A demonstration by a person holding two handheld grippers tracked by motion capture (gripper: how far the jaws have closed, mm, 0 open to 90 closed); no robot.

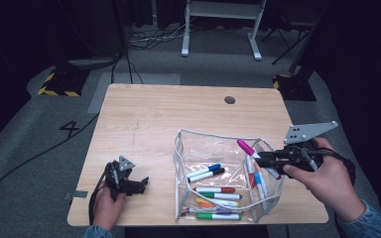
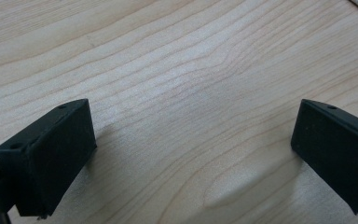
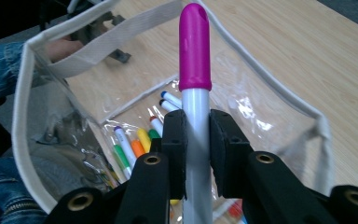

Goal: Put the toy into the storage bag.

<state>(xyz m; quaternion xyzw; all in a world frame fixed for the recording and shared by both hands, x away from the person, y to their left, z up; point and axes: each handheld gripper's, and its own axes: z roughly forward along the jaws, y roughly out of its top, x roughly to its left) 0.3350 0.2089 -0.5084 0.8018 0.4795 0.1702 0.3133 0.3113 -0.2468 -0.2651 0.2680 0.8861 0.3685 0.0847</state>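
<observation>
**Q:** What is the right gripper [image 3: 196, 154] doing, and where is the marker?

**A:** Its fingers [image 3: 175, 149] are clamping the white barrel of the magenta-capped marker [image 3: 195, 51], which is pointing away from the hand, cap foremost, just above the right rim of the clear pouch [image 1: 178, 148]. Gripping mid-barrel is leaving the capped end free, probably so the marker can pass over the rim cleanly.

**Q:** Why is the pouch standing open?

**A:** Its mouth is facing upward on the tabletop [image 1: 144, 114], giving access to the other markers [image 1: 216, 191] lying on its bottom.

**Q:** And the left gripper [image 1: 140, 184]?

**A:** It is resting near the tabletop's front left corner, well apart from the pouch; its fingers [image 2: 51, 154] are standing released, spread wide over bare wood, apparently waiting.
</observation>
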